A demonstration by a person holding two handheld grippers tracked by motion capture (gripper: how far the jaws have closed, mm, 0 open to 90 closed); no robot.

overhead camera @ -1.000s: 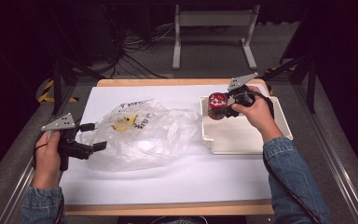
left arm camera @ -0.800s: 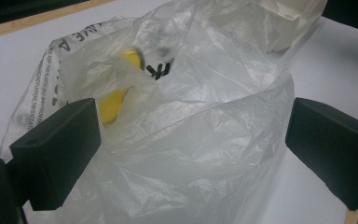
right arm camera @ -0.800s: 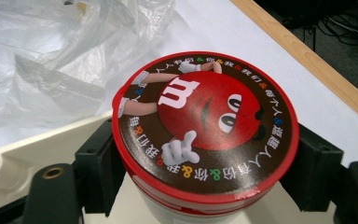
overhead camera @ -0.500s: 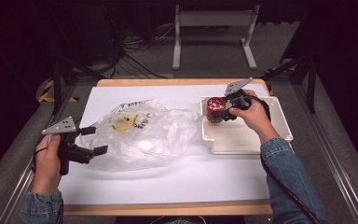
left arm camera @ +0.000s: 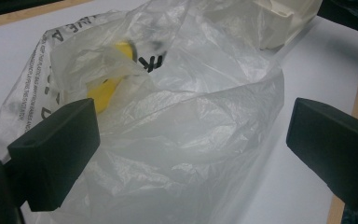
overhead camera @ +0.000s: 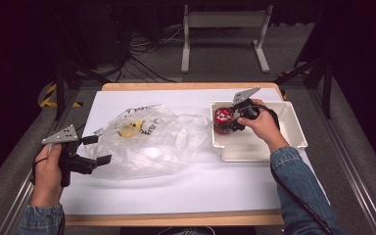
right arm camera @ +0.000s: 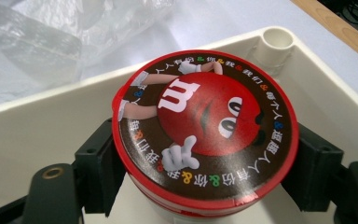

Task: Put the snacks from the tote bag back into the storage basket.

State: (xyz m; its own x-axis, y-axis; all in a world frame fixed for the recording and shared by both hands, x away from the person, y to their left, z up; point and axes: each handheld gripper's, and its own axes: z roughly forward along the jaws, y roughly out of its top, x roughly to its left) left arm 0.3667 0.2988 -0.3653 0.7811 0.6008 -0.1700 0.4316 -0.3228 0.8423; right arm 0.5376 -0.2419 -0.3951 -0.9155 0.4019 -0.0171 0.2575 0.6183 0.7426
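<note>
High view: white tray [overhead camera: 293,128] as landmark, sitting on the white-covered table [overhead camera: 200,186]. Right claw [overhead camera: 231,120] sits inside the tray at its near-left corner as the camera sees it, clamped on a red-lidded candy tub [overhead camera: 223,116].

Right gripper view: both jaws press the tub's [right arm camera: 205,135] sides just under the lid rim, lid face up, cartoon print showing. Tub is low within the tray walls [right arm camera: 51,126]; cannot tell whether its base touches the tray floor. Judgement: side grip under the rim keeps the tub upright and the lid shut while it is set down or lifted.

Clear plastic bag [overhead camera: 147,142] lies crumpled on the table just left of the tray, its edge near the tray's left wall. Something yellow [overhead camera: 129,129] shows through the film, on the bag's side away from the tray.

Left claw [overhead camera: 94,149] is on the far side of the bag from the tray, jaws spread wide, grasping nothing. Left gripper view: bag [left arm camera: 177,126] between and beyond the two jaws, yellow item [left arm camera: 107,84] up and left under the film. Judgement: this claw is posed to pinch or steady the bag edge.
</note>
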